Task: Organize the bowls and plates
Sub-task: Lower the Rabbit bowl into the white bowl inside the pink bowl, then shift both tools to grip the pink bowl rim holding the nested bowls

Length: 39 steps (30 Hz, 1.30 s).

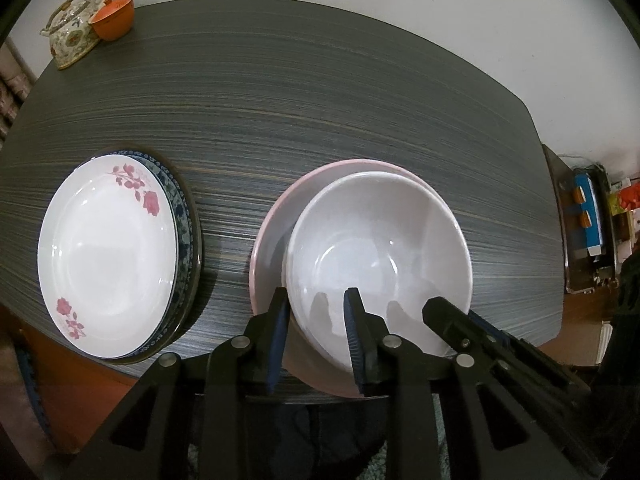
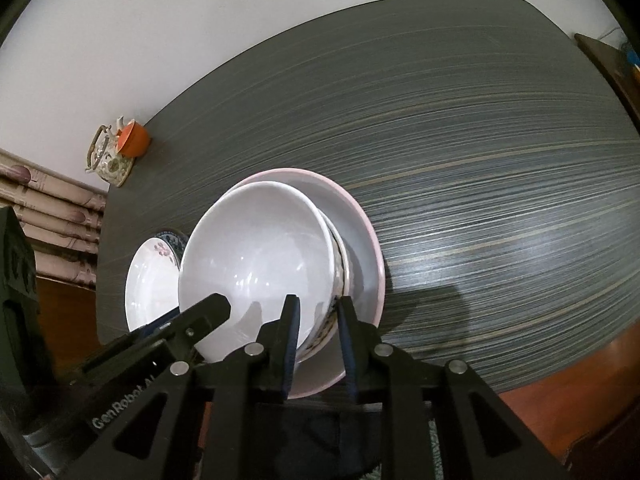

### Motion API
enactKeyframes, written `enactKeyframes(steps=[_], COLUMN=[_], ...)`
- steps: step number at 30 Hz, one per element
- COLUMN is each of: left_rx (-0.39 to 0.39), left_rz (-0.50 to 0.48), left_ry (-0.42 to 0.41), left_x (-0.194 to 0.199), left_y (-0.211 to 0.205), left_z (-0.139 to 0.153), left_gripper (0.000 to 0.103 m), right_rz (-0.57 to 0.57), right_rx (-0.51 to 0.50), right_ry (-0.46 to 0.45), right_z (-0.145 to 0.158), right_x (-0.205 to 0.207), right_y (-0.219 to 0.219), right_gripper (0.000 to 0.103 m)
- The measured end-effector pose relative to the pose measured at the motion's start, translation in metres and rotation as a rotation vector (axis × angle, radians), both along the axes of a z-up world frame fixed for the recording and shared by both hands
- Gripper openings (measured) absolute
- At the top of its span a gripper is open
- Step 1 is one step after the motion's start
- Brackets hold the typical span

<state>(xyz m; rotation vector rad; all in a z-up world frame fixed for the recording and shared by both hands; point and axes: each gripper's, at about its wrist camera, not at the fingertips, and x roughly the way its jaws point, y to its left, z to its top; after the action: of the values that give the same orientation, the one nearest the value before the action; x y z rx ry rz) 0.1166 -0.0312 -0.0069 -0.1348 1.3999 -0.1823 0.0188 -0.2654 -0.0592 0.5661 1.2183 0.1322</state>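
A white bowl (image 1: pixel 380 252) sits inside a pink-rimmed bowl (image 1: pixel 272 232) near the table's front edge. My left gripper (image 1: pixel 318 304) straddles the white bowl's near left rim, one finger outside, one inside, with a gap at the wall. My right gripper (image 2: pixel 318 316) straddles the near right rim of the white bowl (image 2: pixel 256 256) the same way; the pink bowl (image 2: pixel 360 232) lies under it. The right gripper's finger (image 1: pixel 444 316) shows in the left wrist view. A rose-patterned plate (image 1: pixel 108 256) rests on a blue-patterned plate (image 1: pixel 186 216) at the left.
A floral teapot (image 1: pixel 72 28) and an orange cup (image 1: pixel 114 16) stand at the table's far left corner. The dark striped table (image 1: pixel 320 100) stretches behind the bowls. A side cabinet with boxes (image 1: pixel 588 220) stands to the right of the table.
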Motion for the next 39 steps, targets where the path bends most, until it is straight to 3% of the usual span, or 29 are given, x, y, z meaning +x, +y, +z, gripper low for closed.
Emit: enactKeyframes(steps=[13,22,30,39], left_rx=[-0.051,-0.114,-0.123,-0.136], left_rz=[0.008,0.072,0.152,0.177], left_ry=[-0.047,-0.047,-0.011,0.041], left_x=[0.002,0.007,0.01,0.012], left_y=[0.02,0.048,0.071,0.074], left_z=[0.014,0.022,0.015,0.001], left_gripper=[0.029,0.033,0.033,0.033], right_rz=[-0.007,-0.028,-0.051,-0.093], right_rx=[0.023,0.044,0.045,0.028], right_ry=[-0.018,-0.032,-0.047,-0.014], right_z=[0.005,0.013,0.018,0.009], right_x=[-0.004,-0.01,-0.016,-0.016], right_y=[-0.007,-0.021,-0.03,-0.039], right_gripper=[0.021,0.024,0.024,0.024])
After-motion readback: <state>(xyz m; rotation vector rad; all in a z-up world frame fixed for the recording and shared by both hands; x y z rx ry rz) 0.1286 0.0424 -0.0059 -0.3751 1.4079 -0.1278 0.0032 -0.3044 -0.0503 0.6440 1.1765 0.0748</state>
